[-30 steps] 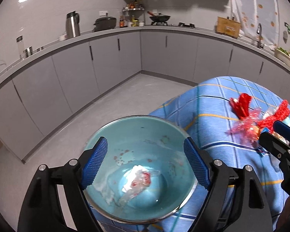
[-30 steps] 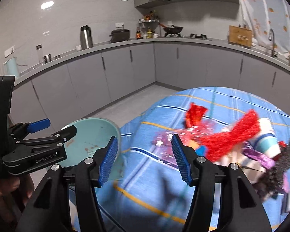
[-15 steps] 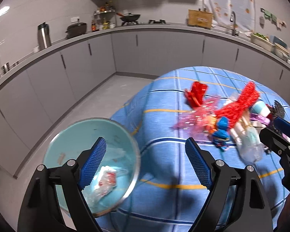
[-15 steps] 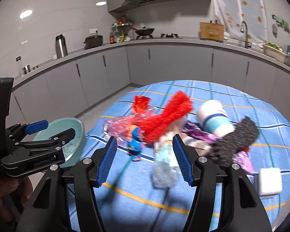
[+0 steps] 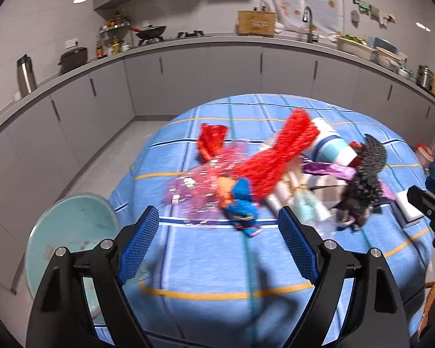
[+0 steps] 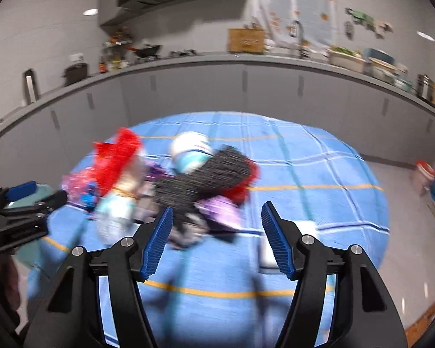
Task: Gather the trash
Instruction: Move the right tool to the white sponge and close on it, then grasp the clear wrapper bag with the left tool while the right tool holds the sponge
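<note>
The round surface [image 5: 319, 261] with its blue checked cloth fills mid-frame, and the trash pile [image 5: 275, 174] sits at its centre: red fuzzy thing, pink wrapper, paper cup, black mesh. The teal bowl [image 5: 69, 232] hangs at the lower left of the left view. Left tongs [image 5: 219, 243] are spread wide with nothing between them, and right tongs [image 6: 216, 237] are empty too and opening up, just short of the pile.

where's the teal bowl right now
In the left wrist view the teal bowl sits low on the left, at the edge of the blue checked tablecloth, partly behind the left gripper's finger.
</note>
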